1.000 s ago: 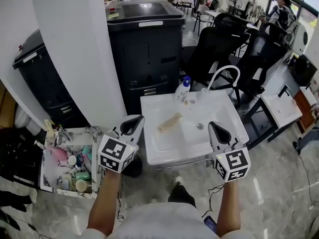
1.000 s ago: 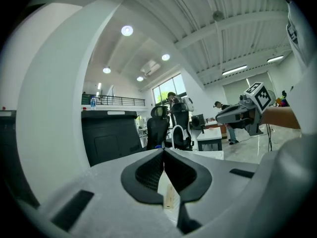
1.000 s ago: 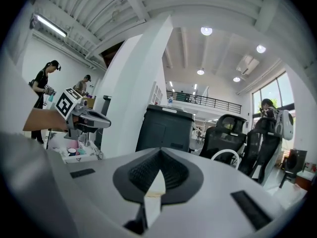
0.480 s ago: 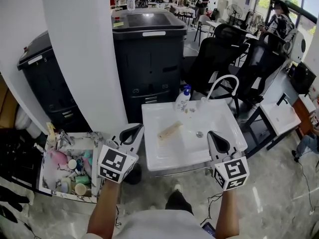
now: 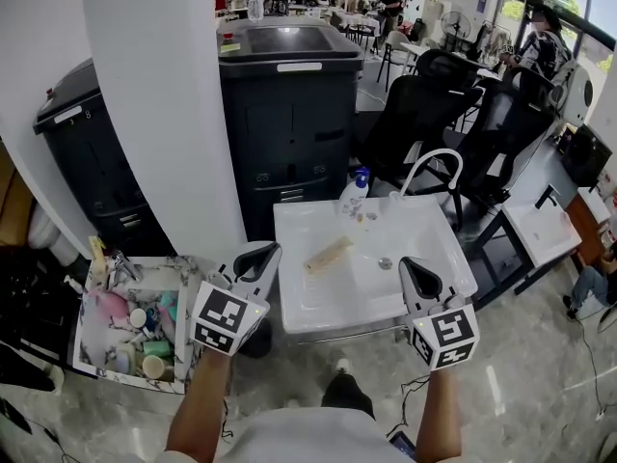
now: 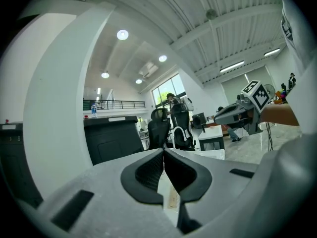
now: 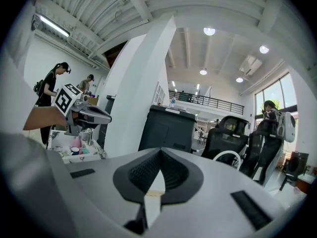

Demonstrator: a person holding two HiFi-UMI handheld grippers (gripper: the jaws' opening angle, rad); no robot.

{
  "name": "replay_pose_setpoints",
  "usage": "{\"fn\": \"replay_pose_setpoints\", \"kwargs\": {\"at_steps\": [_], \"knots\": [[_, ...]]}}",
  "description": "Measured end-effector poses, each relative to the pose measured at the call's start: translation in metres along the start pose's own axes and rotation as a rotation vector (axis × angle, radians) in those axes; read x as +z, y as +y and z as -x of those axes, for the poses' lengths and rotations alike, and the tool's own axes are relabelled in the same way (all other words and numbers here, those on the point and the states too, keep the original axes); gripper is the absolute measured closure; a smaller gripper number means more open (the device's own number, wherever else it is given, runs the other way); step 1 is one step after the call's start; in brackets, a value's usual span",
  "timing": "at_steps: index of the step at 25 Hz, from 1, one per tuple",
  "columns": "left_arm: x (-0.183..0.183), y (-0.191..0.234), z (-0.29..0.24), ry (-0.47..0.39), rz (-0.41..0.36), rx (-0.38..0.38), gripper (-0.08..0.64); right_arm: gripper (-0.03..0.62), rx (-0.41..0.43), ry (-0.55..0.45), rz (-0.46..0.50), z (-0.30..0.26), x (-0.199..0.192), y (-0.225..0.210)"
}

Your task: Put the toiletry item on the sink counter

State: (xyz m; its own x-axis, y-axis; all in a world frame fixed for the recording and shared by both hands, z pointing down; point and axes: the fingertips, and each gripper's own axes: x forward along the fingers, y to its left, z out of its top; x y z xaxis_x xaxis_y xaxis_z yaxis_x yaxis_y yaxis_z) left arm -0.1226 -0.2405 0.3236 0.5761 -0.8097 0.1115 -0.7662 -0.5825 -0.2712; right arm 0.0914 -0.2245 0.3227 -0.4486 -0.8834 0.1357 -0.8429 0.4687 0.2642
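Change: both grippers are holding almost where they were a second ago, and the faucet is sitting slightly lower in frame.
Left gripper (image 5: 258, 257): hovering lower left, jaws pressing together on nothing.
Right gripper (image 5: 416, 270): hovering lower right, jaws likewise together, empty.
Toiletry item (image 5: 328, 255): tan, flat, oblong; lying diagonally on the white sink counter (image 5: 299, 302), centre frame.

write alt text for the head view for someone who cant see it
Seen from above, a person holds the left gripper and right gripper, both shut and empty, in front of a white sink. A tan oblong item lies in the sink and a pump bottle stands at its back rim. A tray of toiletries sits at left.
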Motion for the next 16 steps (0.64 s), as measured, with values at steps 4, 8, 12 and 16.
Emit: {"fn": "replay_pose_setpoints", "kwargs": {"at_steps": [4, 8, 12, 16], "knots": [[-0.003, 0.004, -0.005, -0.005, 0.006, 0.005, 0.549, 0.597, 0.005, 0.003, 0.001, -0.006, -0.002, -0.001], [-0.005, 0.003, -0.01, 0.002, 0.013, -0.001, 0.549, 0.597, 0.002, 0.007, -0.004, -0.01, -0.005, -0.006], [-0.01, 0.005, -0.016, 0.012, 0.014, -0.004, 0.549, 0.597, 0.009, 0.009, -0.011, -0.016, -0.009, -0.008], [-0.012, 0.01, -0.023, 0.011, 0.022, 0.006, 0.549, 0.597, 0.015, 0.012, -0.015, -0.025, -0.013, -0.011]]}}
